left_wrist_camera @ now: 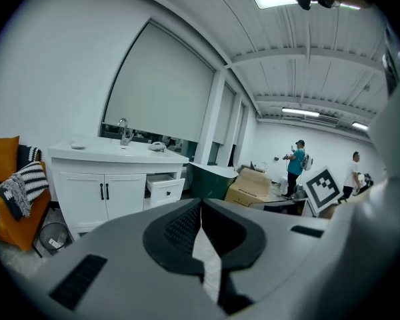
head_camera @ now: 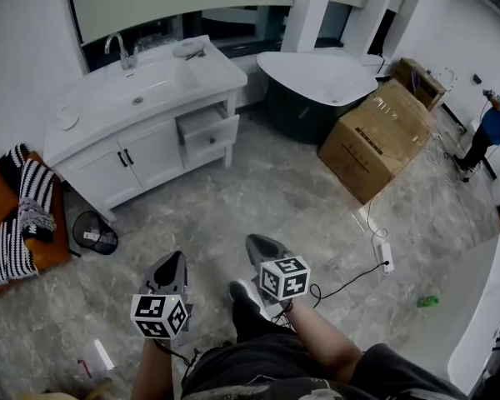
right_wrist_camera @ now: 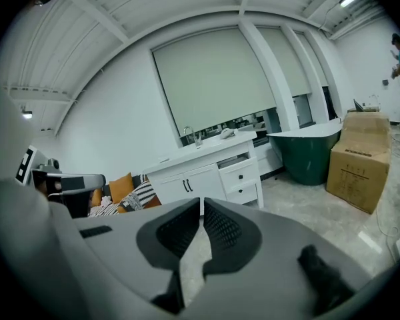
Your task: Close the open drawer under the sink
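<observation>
The white sink vanity stands at the far left of the head view, some way across the floor from me. Its upper drawer on the right side is pulled out; it also shows as drawer and drawer. Two cupboard doors beside it are closed. My left gripper and right gripper hang side by side low over the floor, both pointing toward the vanity and well short of it. The left gripper is shut with nothing in it, and so is the right gripper.
A dark green bathtub and a large cardboard box stand right of the vanity. A wire basket and an orange seat with striped cloth lie to its left. A cable with a power strip runs at right. A person stands far right.
</observation>
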Tool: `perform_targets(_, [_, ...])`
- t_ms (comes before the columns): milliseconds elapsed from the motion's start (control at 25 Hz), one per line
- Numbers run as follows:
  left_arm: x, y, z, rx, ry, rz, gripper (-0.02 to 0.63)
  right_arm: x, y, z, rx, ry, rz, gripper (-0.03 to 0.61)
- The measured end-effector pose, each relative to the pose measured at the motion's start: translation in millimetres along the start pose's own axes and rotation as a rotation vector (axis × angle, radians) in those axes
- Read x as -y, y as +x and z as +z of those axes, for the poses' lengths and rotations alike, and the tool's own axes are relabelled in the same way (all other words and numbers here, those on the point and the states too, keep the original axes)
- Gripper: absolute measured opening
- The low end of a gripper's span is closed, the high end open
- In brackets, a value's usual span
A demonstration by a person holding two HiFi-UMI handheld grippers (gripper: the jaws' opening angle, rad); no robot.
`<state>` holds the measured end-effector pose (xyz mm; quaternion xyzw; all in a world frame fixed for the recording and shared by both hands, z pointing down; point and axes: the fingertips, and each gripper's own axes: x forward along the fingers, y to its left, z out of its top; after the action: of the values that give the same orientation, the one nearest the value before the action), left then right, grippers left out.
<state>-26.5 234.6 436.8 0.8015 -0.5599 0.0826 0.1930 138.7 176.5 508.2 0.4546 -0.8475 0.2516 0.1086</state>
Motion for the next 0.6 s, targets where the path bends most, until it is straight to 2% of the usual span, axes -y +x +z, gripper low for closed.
perform_targets(600, [-39.2, 121.9, 49.8, -0.043, -0.029, 0.091, 0.015, 83.4, 107.1, 71.4, -0.057, -0.006, 0.058, 0.032])
